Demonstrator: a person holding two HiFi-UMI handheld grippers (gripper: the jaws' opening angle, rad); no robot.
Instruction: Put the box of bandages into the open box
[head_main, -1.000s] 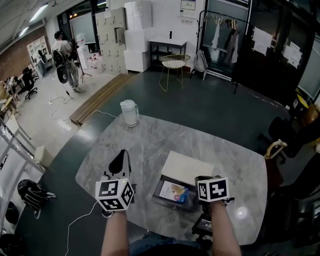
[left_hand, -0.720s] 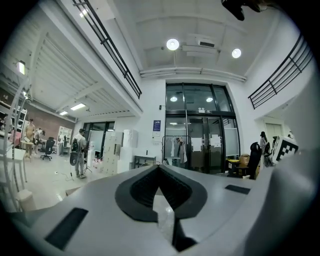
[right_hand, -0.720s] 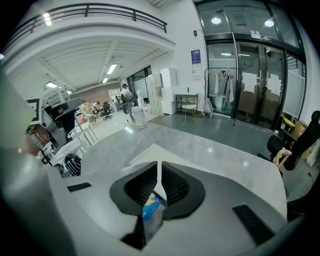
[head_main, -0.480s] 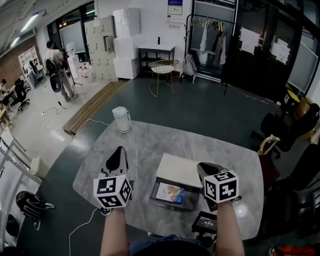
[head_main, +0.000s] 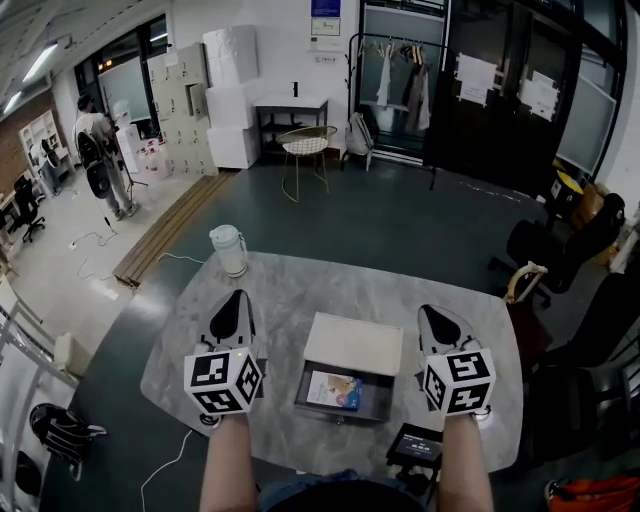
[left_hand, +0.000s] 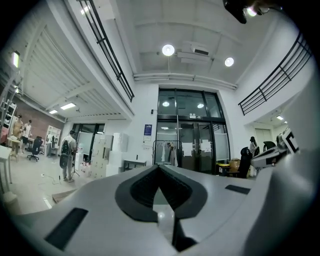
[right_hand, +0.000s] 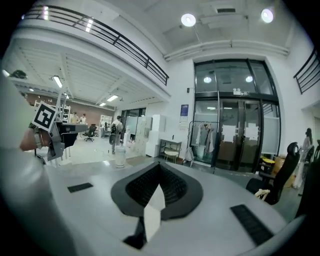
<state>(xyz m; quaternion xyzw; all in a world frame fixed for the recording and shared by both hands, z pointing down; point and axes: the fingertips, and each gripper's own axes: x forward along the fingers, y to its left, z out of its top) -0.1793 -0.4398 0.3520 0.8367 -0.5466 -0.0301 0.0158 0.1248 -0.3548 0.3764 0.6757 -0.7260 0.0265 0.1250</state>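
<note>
The open box (head_main: 375, 405) lies in the middle of the marble table (head_main: 290, 285), its pale lid (head_main: 352, 342) folded back on the far side. Inside the dark tray lies the box of bandages (head_main: 333, 390), flat, with a blue and yellow print. My left gripper (head_main: 236, 298) is left of the box and shut, with nothing between its jaws. My right gripper (head_main: 428, 312) hovers right of the box, apart from it, also shut and empty. Both gripper views look out level over the room, with the left gripper (left_hand: 159, 167) and the right gripper (right_hand: 159, 165) closed at their tips.
A white jug (head_main: 229, 250) stands at the table's far left edge. A small black device (head_main: 413, 445) lies at the near edge, below my right gripper. Dark chairs (head_main: 545, 250) crowd the right side. A person (head_main: 97, 150) stands far off at the left.
My right gripper has moved from over the box's right edge out to the right, away from it. The left gripper has hardly moved. The head view has tilted up a little.
</note>
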